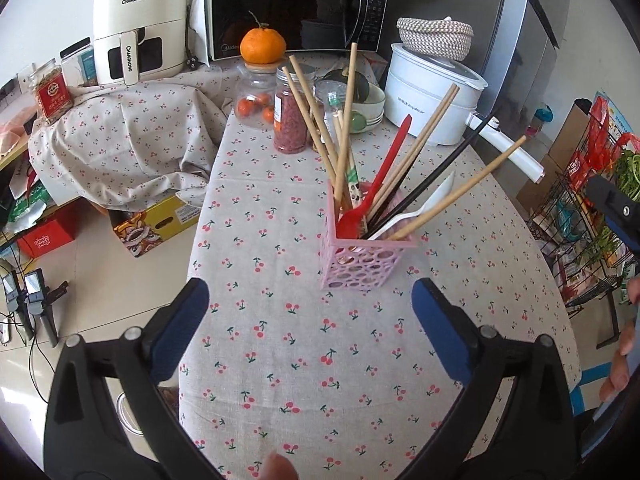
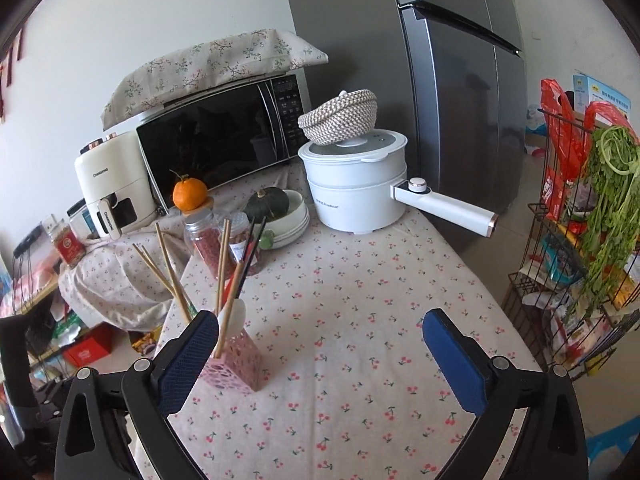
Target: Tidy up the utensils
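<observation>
Both grippers wide open, nothing between the pads.

Left gripper (image 1: 310, 312) angled down, jaws spread full, blue fingers (image 1: 184, 328) at 8 and 4 o'clock of its own view, gap clear; a fingertip (image 1: 280, 466) of the holding hand pokes in at 6 o'clock. Right gripper (image 2: 320, 350) tilted down less steeply, jaws equally wide, blue pads (image 2: 456, 364) bare. In the left view the right gripper's black body sits at 3 o'clock, with the person's right hand (image 1: 622, 360) at 4 o'clock.

pink perforated holder (image 1: 362, 258) stands upright on the cloth, holding chopsticks (image 1: 416, 152) and spoons (image 1: 374, 194).
</observation>
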